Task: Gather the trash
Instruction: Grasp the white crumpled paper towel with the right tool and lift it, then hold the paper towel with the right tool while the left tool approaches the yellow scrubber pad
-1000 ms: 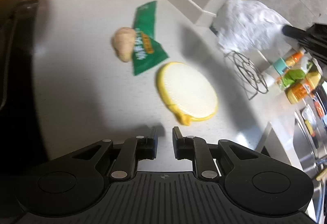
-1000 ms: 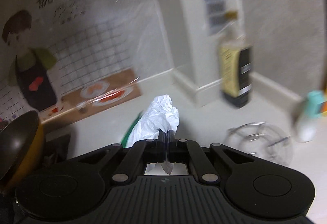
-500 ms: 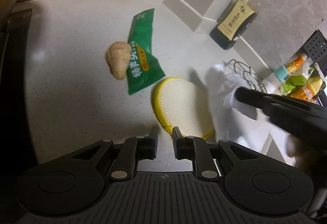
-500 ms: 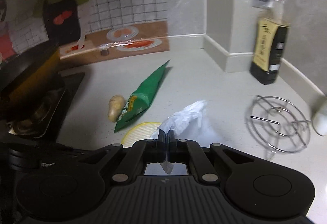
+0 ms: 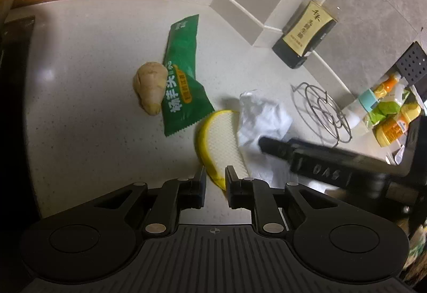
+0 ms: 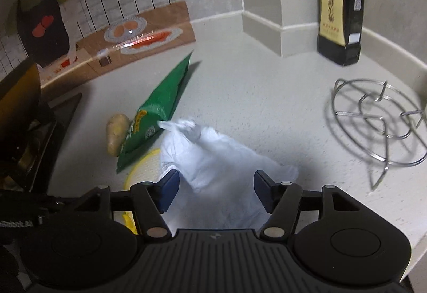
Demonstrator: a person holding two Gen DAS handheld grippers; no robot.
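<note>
A crumpled white plastic bag (image 6: 213, 154) lies on the pale counter, partly over a yellow-rimmed white disc (image 5: 224, 138). My right gripper (image 6: 216, 186) hangs just above the bag. Its jaws are opening, the bag lies between them, and the pads stand clear of it. From the left wrist view one right finger (image 5: 293, 151) reaches in over the bag (image 5: 261, 116). A green snack wrapper (image 5: 184, 84) lies flat beside a piece of ginger (image 5: 149, 90). My left gripper (image 5: 215, 180) hovers over the disc's near rim, fingers a narrow gap apart, holding nothing.
A dark sauce bottle (image 5: 307, 34) stands by the wall corner. To the right sit a wire trivet (image 5: 323, 111) and several condiment bottles (image 5: 389, 116). A stove with a pan (image 6: 26, 132) borders the counter on the left.
My right gripper came down with the white bag pinched in it, then its jaws spread and the bag settled on the counter over the disc's right side. The left gripper stayed put.
</note>
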